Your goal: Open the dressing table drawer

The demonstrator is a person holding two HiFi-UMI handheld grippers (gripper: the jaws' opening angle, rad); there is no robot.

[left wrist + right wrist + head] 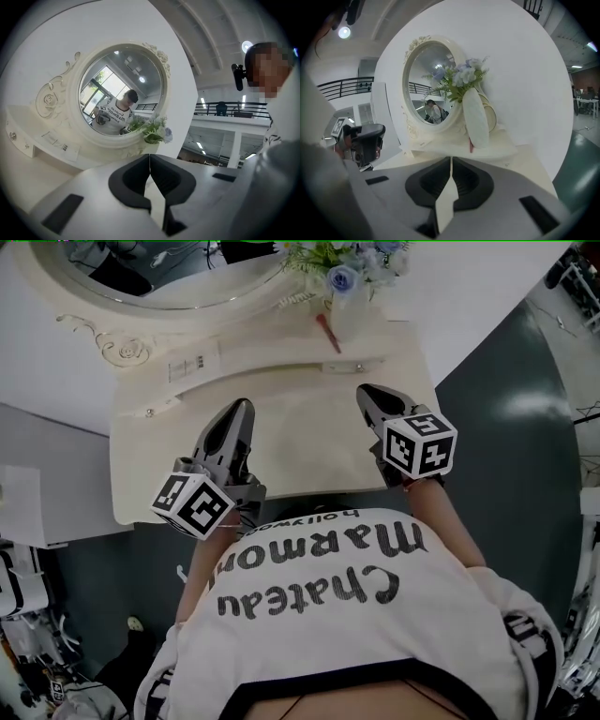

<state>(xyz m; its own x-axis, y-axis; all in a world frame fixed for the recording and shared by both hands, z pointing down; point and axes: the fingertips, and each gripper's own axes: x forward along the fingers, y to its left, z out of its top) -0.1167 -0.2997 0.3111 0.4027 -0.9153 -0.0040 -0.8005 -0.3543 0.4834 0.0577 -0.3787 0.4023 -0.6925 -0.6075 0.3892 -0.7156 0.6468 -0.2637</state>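
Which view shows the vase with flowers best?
The right gripper view: the vase shows whole and near, before the mirror, flowers on top. The head view looks down on it, its flowers cut by the top edge. The left gripper view shows flowers but little vase.

shirt (pixel 375 638) printed "Chateau Marmont", "hollywood"

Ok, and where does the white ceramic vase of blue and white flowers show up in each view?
Head view: white ceramic vase of blue and white flowers at top centre, right of the oval cream-framed mirror.
Left gripper view: vase mid-frame, at the mirror frame's lower right.
Right gripper view: vase mid-frame, upright before the mirror frame's right edge.
Shared landmark: the mirror.
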